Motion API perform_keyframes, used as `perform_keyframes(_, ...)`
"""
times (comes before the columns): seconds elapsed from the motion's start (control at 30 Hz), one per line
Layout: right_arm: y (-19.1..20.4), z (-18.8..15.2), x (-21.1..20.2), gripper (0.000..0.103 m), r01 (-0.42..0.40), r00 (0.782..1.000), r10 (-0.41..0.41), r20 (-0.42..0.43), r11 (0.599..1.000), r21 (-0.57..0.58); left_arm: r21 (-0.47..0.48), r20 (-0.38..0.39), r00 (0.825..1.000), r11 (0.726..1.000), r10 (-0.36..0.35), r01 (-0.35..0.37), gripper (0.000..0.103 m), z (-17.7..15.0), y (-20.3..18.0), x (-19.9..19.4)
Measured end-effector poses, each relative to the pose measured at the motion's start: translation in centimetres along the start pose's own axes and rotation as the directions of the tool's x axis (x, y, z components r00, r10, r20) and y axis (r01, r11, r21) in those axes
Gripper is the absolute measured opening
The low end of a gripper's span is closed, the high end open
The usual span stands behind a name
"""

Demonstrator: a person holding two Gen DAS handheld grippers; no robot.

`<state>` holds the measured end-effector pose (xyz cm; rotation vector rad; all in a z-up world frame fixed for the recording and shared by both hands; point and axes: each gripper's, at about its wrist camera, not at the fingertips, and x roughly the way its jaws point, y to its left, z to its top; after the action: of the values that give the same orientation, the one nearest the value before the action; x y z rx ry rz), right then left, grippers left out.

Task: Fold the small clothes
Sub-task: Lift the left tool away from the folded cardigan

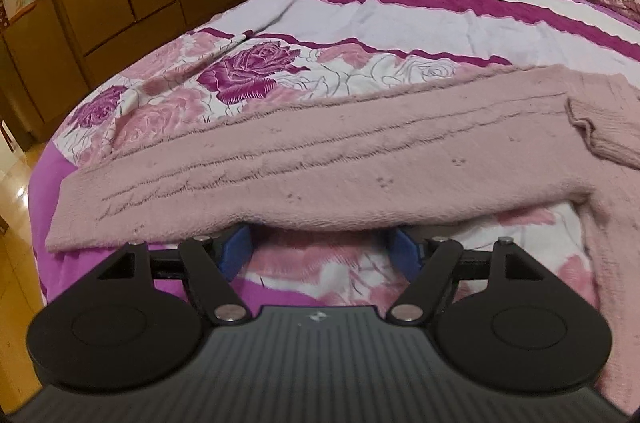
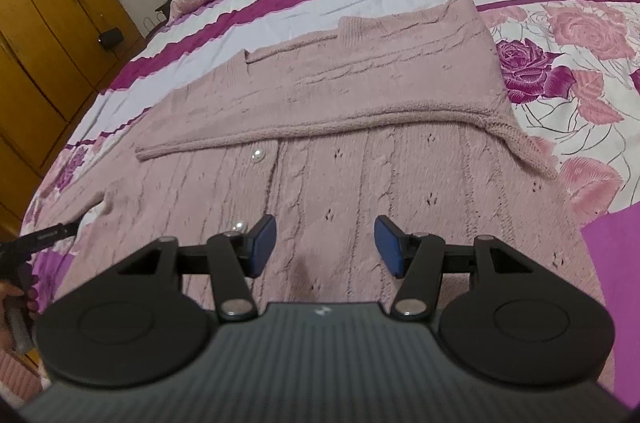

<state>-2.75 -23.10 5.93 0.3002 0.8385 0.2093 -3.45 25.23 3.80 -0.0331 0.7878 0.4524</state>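
**Left wrist view: sleeve edge at the tongs**

We have the pink cardigan (image 1: pixel 280 159) flat on the bed (image 1: pixel 400 15), one sleeve folded across. Our left tongs (image 1: pixel 320 251) are released, tips under the sleeve edge, likely to lift it. Our right tongs (image 2: pixel 325 247) hover unclenched over the body, holding nothing.

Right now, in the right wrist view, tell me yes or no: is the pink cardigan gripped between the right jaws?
No: the right gripper hovers with its blue pads apart, the pink cardigan lying flat on the bedspread below.
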Motion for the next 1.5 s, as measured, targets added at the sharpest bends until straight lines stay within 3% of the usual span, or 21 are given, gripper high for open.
perform_keyframes(0.27, 0.0, -0.1, -0.3, 0.057, -0.009, 1.000, 0.009, 0.003, 1.000, -0.001, -0.014, 0.066, 0.998, 1.000, 0.012, -0.011, 0.078, -0.1, 1.2, 1.8)
perform_keyframes(0.37, 0.0, -0.2, -0.4, 0.057, -0.014, 1.000, 0.014, 0.006, 1.000, 0.002, -0.056, 0.088, 0.996, 0.998, -0.013, 0.018, 0.049, 0.2, 1.9, 1.5)
perform_keyframes(0.43, 0.0, -0.2, -0.4, 0.057, -0.015, 1.000, 0.015, 0.005, 1.000, 0.005, -0.088, 0.100, 0.995, 0.995, -0.032, 0.041, 0.021, 0.6, 2.5, 1.2)
perform_keyframes(0.5, -0.1, -0.2, -0.4, 0.057, -0.019, 1.000, 0.019, 0.007, 1.000, 0.009, -0.143, 0.116, 0.991, 0.986, -0.066, 0.082, 0.010, 1.0, 3.1, 0.7)
perform_keyframes(0.57, -0.1, -0.3, -0.4, 0.057, -0.025, 1.000, 0.025, 0.010, 1.000, 0.015, -0.183, 0.158, 0.985, 0.978, -0.072, 0.101, 0.008, 1.6, 3.3, -0.3)
perform_keyframes(0.77, -0.3, -0.3, -0.6, 0.057, -0.038, 0.999, 0.038, 0.019, 0.999, 0.022, -0.191, 0.329, 0.939, 0.967, -0.101, 0.171, 0.007, 3.6, 2.5, -4.5)
perform_keyframes(0.87, -0.4, -0.4, -0.7, 0.057, -0.043, 0.999, 0.042, 0.024, 0.999, 0.033, -0.174, 0.415, 0.899, 0.958, -0.140, 0.229, 0.007, 4.7, 1.6, -6.9)
perform_keyframes(0.97, -0.6, -0.5, -0.8, 0.057, -0.047, 0.999, 0.046, 0.025, 0.998, 0.041, -0.132, 0.446, 0.874, 0.953, -0.190, 0.274, 0.007, 5.9, 0.1, -8.5)
perform_keyframes(1.13, -0.8, -0.6, -1.2, 0.057, -0.059, 0.998, 0.058, 0.030, 0.997, 0.049, -0.195, 0.338, 0.904, 0.921, -0.260, 0.337, 0.008, 6.9, -1.3, -8.2)
perform_keyframes(1.27, -1.0, -0.6, -1.5, 0.057, -0.057, 0.998, 0.055, 0.041, 0.997, 0.050, -0.282, 0.277, 0.929, 0.904, -0.245, 0.323, 0.011, 6.5, -1.0, -7.5)
perform_keyframes(1.3, -1.1, -0.6, -1.6, 0.057, -0.057, 0.998, 0.055, 0.042, 0.997, 0.053, -0.310, 0.255, 0.936, 0.896, -0.245, 0.319, 0.022, 6.4, -0.9, -7.3)
perform_keyframes(1.4, -1.2, -0.7, -1.5, 0.057, -0.052, 0.998, 0.050, 0.043, 0.997, 0.061, -0.400, 0.220, 0.945, 0.861, -0.241, 0.313, 0.073, 5.6, 0.0, -6.5)
perform_keyframes(1.43, -1.3, -0.8, -1.5, 0.057, -0.052, 0.998, 0.049, 0.041, 0.997, 0.063, -0.430, 0.226, 0.947, 0.850, -0.227, 0.306, 0.080, 5.3, 0.3, -6.4)
perform_keyframes(1.5, -1.3, -0.8, -1.4, 0.057, -0.052, 0.998, 0.049, 0.037, 0.997, 0.066, -0.457, 0.238, 0.949, 0.838, -0.206, 0.297, 0.081, 4.9, 0.6, -6.3)
